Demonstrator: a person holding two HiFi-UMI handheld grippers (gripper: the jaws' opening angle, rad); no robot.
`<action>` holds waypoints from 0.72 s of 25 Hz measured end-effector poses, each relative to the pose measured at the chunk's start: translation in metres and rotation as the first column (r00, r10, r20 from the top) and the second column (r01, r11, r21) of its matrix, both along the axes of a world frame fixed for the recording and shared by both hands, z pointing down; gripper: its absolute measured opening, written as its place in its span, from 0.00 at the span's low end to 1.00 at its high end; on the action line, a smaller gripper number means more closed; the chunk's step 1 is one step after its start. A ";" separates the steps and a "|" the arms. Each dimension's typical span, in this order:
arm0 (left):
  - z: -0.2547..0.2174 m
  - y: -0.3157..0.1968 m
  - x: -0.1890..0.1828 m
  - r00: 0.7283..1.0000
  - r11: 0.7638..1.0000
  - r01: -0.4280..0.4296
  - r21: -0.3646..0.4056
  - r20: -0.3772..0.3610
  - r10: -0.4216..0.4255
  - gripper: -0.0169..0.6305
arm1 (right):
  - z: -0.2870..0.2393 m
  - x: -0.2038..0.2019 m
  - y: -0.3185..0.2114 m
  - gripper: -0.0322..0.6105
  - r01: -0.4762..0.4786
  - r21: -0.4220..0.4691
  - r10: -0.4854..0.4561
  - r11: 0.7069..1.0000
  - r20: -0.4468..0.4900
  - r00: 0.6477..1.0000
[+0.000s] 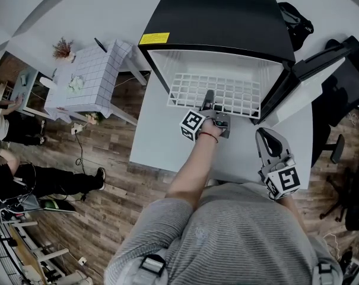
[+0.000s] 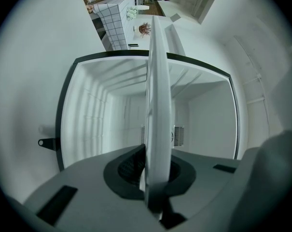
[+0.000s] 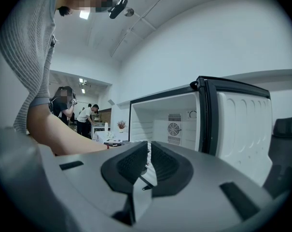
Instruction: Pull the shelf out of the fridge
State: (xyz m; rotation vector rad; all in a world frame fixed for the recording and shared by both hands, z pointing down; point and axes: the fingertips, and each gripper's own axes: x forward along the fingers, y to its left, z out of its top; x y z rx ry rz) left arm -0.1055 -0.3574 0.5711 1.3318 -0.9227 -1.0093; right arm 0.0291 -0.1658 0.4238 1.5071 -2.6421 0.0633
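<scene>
Smooth white-coated wire shelf (image 1: 238,94)

The person wears a grey, finely striped, short-sleeved top (image 1: 226,230) that fills the head view at 6 o'clock. A dark-and-white clip (image 1: 152,265) sits on it at 7 o'clock, and a second clip (image 1: 320,269) at 5 o'clock. A thin red band (image 1: 209,137) circles the left wrist. The left gripper (image 1: 209,95) has a grey body and, at its 7 o'clock, a marker cube (image 1: 192,125) with black squares on white. The right gripper (image 1: 263,135) looks alike, its own marker cube (image 1: 284,181) at 5 o'clock. In the right gripper view the fingers (image 3: 132,164) are dark ribbed pads set in smooth grey shells with black rectangular slots (image 3: 71,166). The striped sleeve (image 3: 30,57) shows at 10 o'clock.
</scene>
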 end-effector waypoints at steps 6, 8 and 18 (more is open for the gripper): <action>-0.001 0.010 -0.001 1.000 1.000 0.002 0.006 0.001 -0.002 0.08 | -0.002 -0.003 0.003 0.07 0.009 0.018 -0.009 1.000 0.002 1.000; 0.000 0.016 -0.002 1.000 1.000 0.003 0.009 0.002 -0.003 0.08 | 0.001 -0.003 0.008 0.07 0.006 0.002 -0.006 1.000 0.001 1.000; 0.001 0.034 -0.007 1.000 1.000 0.015 0.014 -0.002 -0.015 0.08 | 0.000 -0.011 0.013 0.07 0.031 0.033 -0.031 0.999 0.004 1.000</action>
